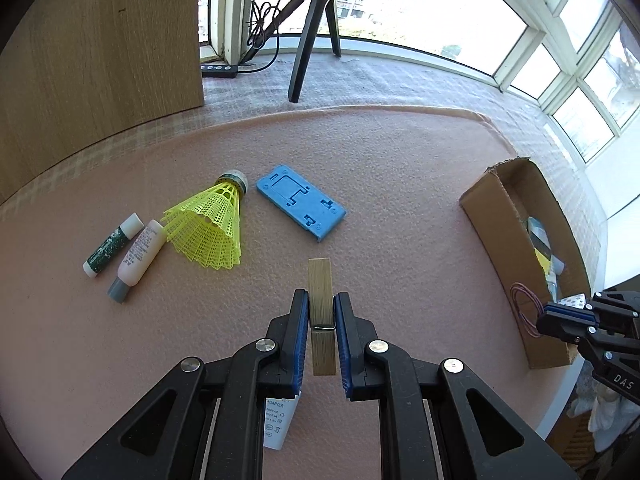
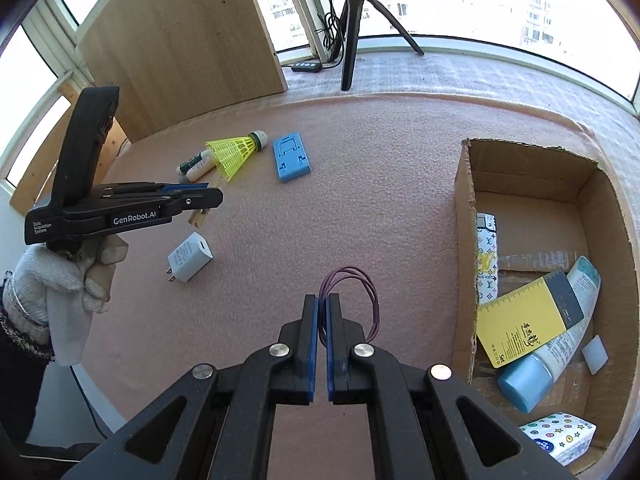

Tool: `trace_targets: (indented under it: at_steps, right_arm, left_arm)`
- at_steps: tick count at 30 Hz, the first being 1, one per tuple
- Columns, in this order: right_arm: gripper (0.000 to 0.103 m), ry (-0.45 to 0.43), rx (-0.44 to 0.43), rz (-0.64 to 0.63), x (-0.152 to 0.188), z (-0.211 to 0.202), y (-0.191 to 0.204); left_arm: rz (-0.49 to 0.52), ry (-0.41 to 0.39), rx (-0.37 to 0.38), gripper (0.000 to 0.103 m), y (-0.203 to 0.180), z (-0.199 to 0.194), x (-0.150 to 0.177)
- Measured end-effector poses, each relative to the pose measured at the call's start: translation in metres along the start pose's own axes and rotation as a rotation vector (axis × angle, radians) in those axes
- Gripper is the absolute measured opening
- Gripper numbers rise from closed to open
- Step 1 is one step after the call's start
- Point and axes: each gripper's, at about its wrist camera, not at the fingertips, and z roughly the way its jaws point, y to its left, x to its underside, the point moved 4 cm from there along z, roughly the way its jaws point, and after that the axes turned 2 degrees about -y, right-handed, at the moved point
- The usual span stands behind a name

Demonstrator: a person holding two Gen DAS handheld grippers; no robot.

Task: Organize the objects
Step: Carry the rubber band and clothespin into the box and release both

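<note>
My left gripper (image 1: 322, 298) is shut on a wooden clothespin (image 1: 321, 292), held a little above the pink mat; it also shows in the right wrist view (image 2: 212, 196). My right gripper (image 2: 322, 300) is shut on a purple hair tie (image 2: 356, 284) just left of the cardboard box (image 2: 464, 208). On the mat lie a yellow shuttlecock (image 1: 210, 228), a blue plastic holder (image 1: 300, 206), a white tube (image 1: 140, 254), a green lip balm (image 1: 112, 246) and a white charger (image 2: 190, 256).
The box holds a yellow ruler card (image 2: 524, 320), a blue-capped bottle (image 2: 540, 360), a tissue pack (image 2: 560, 436) and a patterned stick (image 2: 486, 256). A black tripod (image 1: 312, 28) and a wooden board (image 1: 104, 40) stand at the back by the window.
</note>
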Motion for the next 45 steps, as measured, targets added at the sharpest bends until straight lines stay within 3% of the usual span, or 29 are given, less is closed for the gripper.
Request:
trace_targets:
  at_steps: [9,15,25,33,35,36,37,38,39,40,45]
  right_arm:
    - [0.003,-0.123,0.089,0.045,-0.010,-0.055,-0.041]
    - [0.003,-0.149,0.142,0.110,-0.004,-0.076,-0.085]
    - [0.003,-0.162,0.179,0.174,0.007,-0.085,-0.129]
    - [0.003,-0.157,0.188,0.191,0.008,-0.083,-0.148]
    - [0.004,-0.170,0.185,0.200,0.008,-0.083,-0.153]
    - [0.008,-0.184,0.174,0.207,0.008,-0.085,-0.155]
    - [0.023,-0.190,0.158,0.215,0.008,-0.086,-0.157]
    - [0.034,-0.192,0.142,0.219,0.009,-0.087,-0.158]
    - [0.054,-0.198,0.131,0.216,0.010,-0.088,-0.157]
    - [0.059,-0.206,0.132,0.204,0.010,-0.089,-0.154]
    - [0.059,-0.192,0.143,0.171,0.015,-0.083,-0.146]
  left_arm:
    - [0.083,-0.044,0.072,0.014,-0.069,-0.005,-0.020]
    - [0.155,-0.052,0.120,0.014,-0.129,0.004,-0.036]
    - [0.265,-0.028,0.155,0.014,-0.217,0.040,-0.056]
    - [0.300,-0.018,0.142,0.014,-0.251,0.065,-0.071]
    - [0.305,-0.016,0.158,0.019,-0.258,0.067,-0.073]
    - [0.301,-0.004,0.162,0.040,-0.260,0.068,-0.074]
    - [0.293,-0.010,0.159,0.062,-0.261,0.068,-0.074]
    - [0.289,-0.027,0.155,0.066,-0.261,0.066,-0.075]
    - [0.290,-0.034,0.151,0.066,-0.261,0.065,-0.076]
    - [0.288,-0.033,0.148,0.066,-0.260,0.065,-0.076]
    - [0.264,-0.035,0.142,0.066,-0.249,0.063,-0.076]
